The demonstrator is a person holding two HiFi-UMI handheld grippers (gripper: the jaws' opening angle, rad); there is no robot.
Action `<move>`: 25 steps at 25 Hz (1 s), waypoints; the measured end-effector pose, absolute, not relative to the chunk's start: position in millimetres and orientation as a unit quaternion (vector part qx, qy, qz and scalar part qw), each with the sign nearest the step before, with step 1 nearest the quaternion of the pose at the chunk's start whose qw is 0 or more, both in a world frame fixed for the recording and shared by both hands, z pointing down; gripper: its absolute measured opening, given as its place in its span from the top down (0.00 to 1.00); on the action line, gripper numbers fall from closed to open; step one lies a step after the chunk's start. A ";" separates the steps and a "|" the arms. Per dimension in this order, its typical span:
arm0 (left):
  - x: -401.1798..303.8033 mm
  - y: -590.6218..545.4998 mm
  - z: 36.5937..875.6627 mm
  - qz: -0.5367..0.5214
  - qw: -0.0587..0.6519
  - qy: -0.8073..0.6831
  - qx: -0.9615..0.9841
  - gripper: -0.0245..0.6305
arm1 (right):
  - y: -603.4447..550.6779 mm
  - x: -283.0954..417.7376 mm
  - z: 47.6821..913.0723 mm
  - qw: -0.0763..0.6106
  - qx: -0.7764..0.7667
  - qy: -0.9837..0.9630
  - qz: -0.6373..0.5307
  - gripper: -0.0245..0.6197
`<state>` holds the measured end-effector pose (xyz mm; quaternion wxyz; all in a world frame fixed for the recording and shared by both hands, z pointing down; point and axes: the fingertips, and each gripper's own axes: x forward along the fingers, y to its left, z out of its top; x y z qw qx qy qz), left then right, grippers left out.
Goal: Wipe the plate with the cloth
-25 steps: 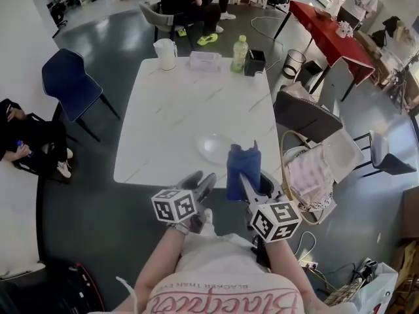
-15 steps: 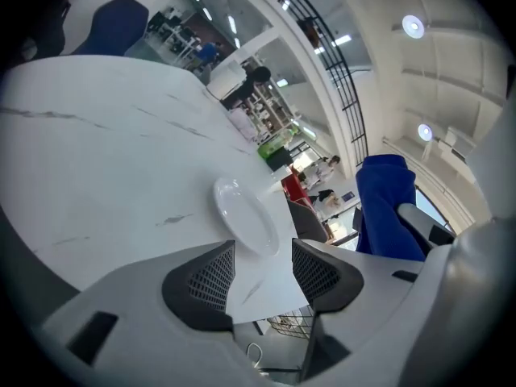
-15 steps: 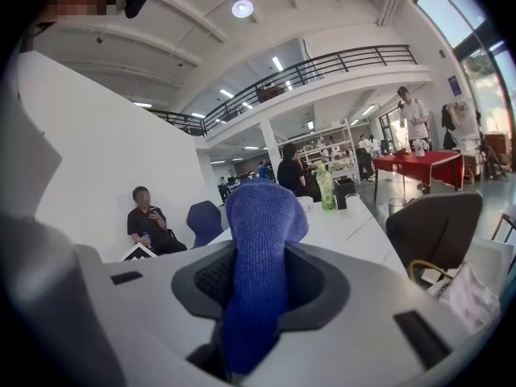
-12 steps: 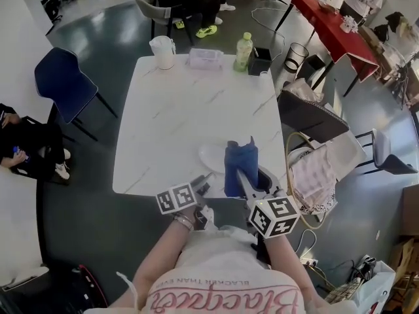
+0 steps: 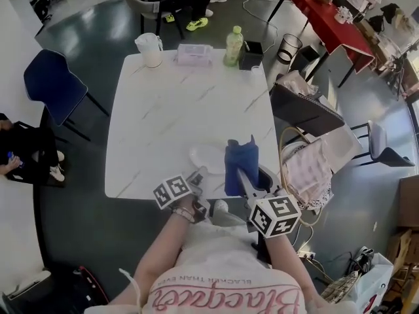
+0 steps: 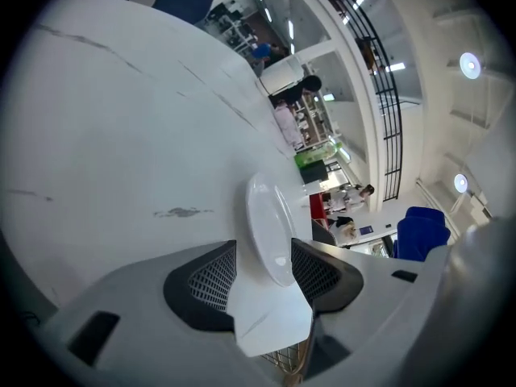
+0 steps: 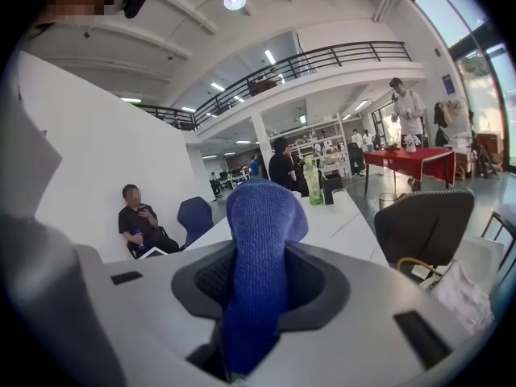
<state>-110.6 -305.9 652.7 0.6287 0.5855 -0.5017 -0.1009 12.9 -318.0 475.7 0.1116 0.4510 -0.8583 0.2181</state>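
Nearest us, the R tool (image 5: 241, 174) is clamped on the cloth (image 5: 240, 162), which stands up in a blue wad above the jaws. The L tool (image 5: 196, 180) has its jaws apart, straddling the near rim of the plate (image 5: 208, 157) w/o clearly pinching it. The plate lies flat on the desk (image 5: 177, 110), close to the near edge and just left of the cloth.

Risks, as we judge them:
- The plate is glossy and near the edge. If the L tool closes off-centre or pulls toward us, the plate could skid off the desk.
- If we wipe w/ the plate unclamped, the cloth may just push it along.
- The cloth is bunched, so little flat face meets the plate, and the R tool's hard tips could knock the rim.

Containers: right of the desk, a basket (image 5: 283, 162) holds pale fabric (image 5: 308, 169). At the far edge stand a jug (image 5: 149, 50), contents not visible, a bottle (image 5: 230, 46) of greenish drink and a black box (image 5: 250, 55), inside unseen. A bin (image 5: 289, 48) stands on the floor beyond.
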 end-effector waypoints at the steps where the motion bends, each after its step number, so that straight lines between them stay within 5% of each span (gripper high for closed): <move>1: -110.0 -309.6 653.3 -0.102 0.628 -0.506 0.582 0.67 | -319.9 15.5 476.1 0.115 0.451 -0.858 0.216 0.78; 9: -104.1 -331.9 657.0 -0.105 0.615 -0.549 0.556 0.68 | -336.4 37.6 469.4 0.123 0.453 -0.858 0.208 0.78; 14: -107.1 -335.5 669.9 -0.109 0.622 -0.564 0.533 0.89 | -342.8 46.2 468.2 0.127 0.451 -0.859 0.204 0.78; 25: -95.7 -360.5 655.2 -0.157 0.621 -0.505 0.579 0.95 | -351.2 58.1 459.8 0.122 0.450 -0.864 0.188 0.78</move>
